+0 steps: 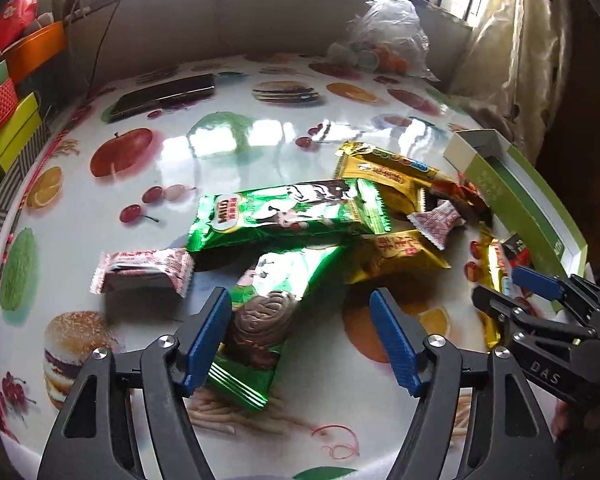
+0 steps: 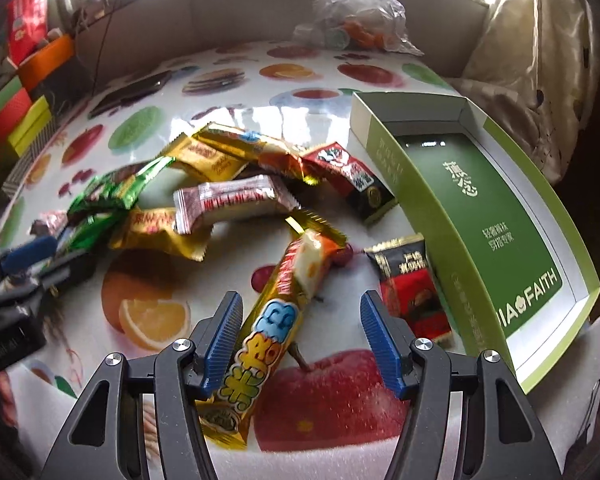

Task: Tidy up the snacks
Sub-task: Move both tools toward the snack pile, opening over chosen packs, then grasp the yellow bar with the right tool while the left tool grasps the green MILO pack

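Left hand-held gripper [image 1: 300,312] jaws apart, straddling shiny green foil wafer packet [image 1: 260,320] on fruit-print counter [image 1: 260,140], pads not pressing. Right hand-held gripper [image 2: 302,316] released, long yellow foil snack stick [image 2: 268,332] lying between blue fingers [image 2: 224,336], against left one. Open green cardboard box [image 2: 496,216] at right, empty of snacks.

fruit-print table [image 1: 260,136], snack packets [image 1: 284,216], green box [image 2: 496,216], phone [image 1: 164,94]

Left gripper [image 1: 300,312]: bottom centre of its view, jaws spread wide, angled down.
Right gripper [image 2: 302,314]: bottom centre of its view, jaws apart, angled down.
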`<state>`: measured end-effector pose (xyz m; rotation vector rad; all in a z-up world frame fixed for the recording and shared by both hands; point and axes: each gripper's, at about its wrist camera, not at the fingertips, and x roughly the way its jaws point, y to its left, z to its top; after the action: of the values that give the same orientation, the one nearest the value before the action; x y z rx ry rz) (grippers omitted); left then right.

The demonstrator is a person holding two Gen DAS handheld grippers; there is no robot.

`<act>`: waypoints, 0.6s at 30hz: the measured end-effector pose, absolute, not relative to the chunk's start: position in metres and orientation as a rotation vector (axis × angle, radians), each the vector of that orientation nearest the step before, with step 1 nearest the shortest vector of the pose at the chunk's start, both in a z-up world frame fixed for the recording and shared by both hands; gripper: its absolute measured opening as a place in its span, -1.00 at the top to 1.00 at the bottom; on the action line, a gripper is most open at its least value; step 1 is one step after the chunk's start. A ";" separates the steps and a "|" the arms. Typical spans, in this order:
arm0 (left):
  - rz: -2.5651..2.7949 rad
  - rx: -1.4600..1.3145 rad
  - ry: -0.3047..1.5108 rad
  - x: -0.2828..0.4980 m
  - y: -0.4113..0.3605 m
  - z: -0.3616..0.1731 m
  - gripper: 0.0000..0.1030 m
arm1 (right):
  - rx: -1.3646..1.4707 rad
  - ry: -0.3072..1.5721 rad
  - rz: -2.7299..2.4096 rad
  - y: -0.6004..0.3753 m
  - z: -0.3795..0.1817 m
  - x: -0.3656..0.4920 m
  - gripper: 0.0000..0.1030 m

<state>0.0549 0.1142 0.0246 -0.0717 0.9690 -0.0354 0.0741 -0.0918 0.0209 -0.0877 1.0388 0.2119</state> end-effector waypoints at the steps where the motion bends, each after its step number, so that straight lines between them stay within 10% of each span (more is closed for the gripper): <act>1: -0.016 -0.058 0.972 0.056 0.116 0.024 -0.40 | -0.090 1.041 0.210 -0.092 0.020 0.073 -0.21; 11: -0.038 -0.036 0.999 0.064 0.122 0.018 -0.40 | -0.082 1.039 0.201 -0.096 0.018 0.069 -0.18; 18: -0.031 -0.039 1.018 0.067 0.125 0.010 -0.40 | -0.086 1.027 0.211 -0.096 0.019 0.068 0.20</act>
<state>0.0672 0.1248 0.0098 -0.0386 1.0177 -0.0309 0.0682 -0.0956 0.0195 -0.0861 1.0266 0.2112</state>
